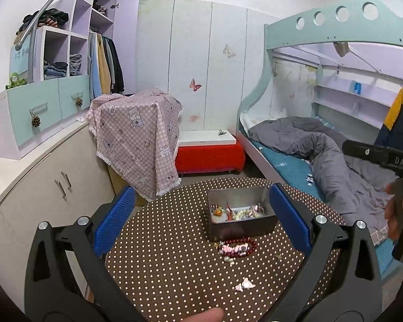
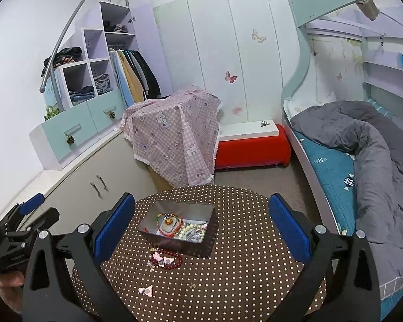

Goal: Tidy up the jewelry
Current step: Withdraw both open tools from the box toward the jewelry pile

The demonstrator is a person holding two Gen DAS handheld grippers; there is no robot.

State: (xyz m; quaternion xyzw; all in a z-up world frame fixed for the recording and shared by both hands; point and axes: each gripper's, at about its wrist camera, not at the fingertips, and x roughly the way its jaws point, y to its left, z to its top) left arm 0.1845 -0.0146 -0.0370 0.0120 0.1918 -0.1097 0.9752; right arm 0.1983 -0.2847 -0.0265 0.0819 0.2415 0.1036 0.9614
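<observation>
A metal tin box (image 1: 241,224) (image 2: 201,244) stands on a round brown polka-dot table (image 1: 169,257) (image 2: 241,268) and holds several bracelets and beads. Just in front of it lies a dark red bead bracelet (image 1: 239,247) (image 2: 167,260) with small pink pieces on it. Nearer the front edge rests a small pink clip (image 1: 244,284) (image 2: 145,290). My left gripper (image 1: 201,220) hovers open above the table, its blue fingers either side of the box. My right gripper (image 2: 201,225) is open too, over the box, holding nothing.
A tiny gold piece (image 2: 192,285) lies on the table. A pink checked cloth (image 1: 137,139) covers a box behind the table, next to a red bench (image 1: 209,155). A bunk bed with a grey duvet (image 1: 322,150) is at the right, cabinets (image 1: 53,185) at the left.
</observation>
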